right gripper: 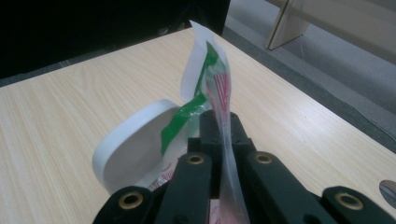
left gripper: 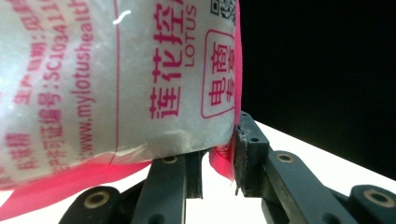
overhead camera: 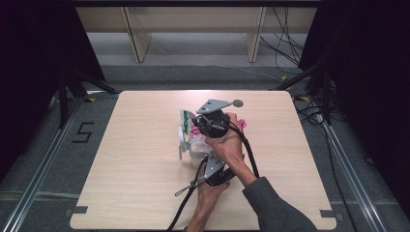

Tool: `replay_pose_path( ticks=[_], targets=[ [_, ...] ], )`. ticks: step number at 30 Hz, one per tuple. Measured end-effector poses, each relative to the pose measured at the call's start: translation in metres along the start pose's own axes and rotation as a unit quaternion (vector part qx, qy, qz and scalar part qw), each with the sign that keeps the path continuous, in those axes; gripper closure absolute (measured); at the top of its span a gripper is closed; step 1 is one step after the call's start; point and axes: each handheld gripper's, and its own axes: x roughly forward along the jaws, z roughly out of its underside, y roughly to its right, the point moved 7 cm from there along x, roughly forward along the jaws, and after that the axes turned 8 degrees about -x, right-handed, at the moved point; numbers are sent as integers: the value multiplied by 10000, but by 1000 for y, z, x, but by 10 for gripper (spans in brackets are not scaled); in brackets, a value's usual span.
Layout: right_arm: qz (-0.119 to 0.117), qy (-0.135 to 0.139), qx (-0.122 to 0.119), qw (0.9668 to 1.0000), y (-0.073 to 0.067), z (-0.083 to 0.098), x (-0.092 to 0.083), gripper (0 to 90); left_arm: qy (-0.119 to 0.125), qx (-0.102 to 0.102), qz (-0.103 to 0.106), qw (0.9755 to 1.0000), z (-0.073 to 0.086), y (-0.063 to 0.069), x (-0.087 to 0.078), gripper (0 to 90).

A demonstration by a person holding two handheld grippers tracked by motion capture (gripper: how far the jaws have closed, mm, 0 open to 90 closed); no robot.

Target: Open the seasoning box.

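A clear plastic bag (overhead camera: 195, 130) of white granules with pink print is held up over the table's middle. My right gripper (overhead camera: 197, 124) is shut on the bag's flat top edge (right gripper: 217, 86), which carries a green stripe. From the near side, my left gripper (overhead camera: 201, 158) is shut on the bag's pink bottom corner (left gripper: 223, 161); the printed bag (left gripper: 116, 79) bulges above its jaws. A white round cup (right gripper: 133, 154) lies tipped right behind the bag, its rim (overhead camera: 182, 140) at the bag's left.
The light wooden table (overhead camera: 135, 169) has free room left, right and far of the hands. A small grey disc (overhead camera: 237, 103) lies just beyond the right gripper. Black cables trail from both grippers toward the front edge. Rails run along both sides of the table.
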Motion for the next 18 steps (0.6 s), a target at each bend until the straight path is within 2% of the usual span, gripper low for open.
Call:
replay_pose_path(
  ticks=[1,2,3,5,8,10,14,15,18],
  targets=[
    [-49,-4,31,10000,0,-1,-1,900,5,-3,-4,10000,0,0,0,750],
    [-11,75,-43,10000,2,-2,-1,900,16,-6,-18,10000,0,0,0,750],
    [-10,76,77,9999,2,-1,-1,900,9,-8,3,10000,0,0,0,750],
    [-61,-32,-77,9999,1,0,-1,900,0,-8,-3,10000,0,0,0,750],
    [5,75,61,10000,2,-1,-1,900,-19,-8,13,10000,0,0,0,750],
    [2,-29,-31,10000,0,1,0,900,42,-35,-14,10000,0,1,1,749],
    [-27,-8,125,9999,0,0,-1,900,-2,-22,1,10000,0,1,0,750],
    [12,10,-64,10000,1,0,1,900,40,-46,-17,10000,0,1,0,749],
    [-35,-33,-84,10000,1,0,1,900,17,-51,2,10000,0,1,0,749]
  ],
)
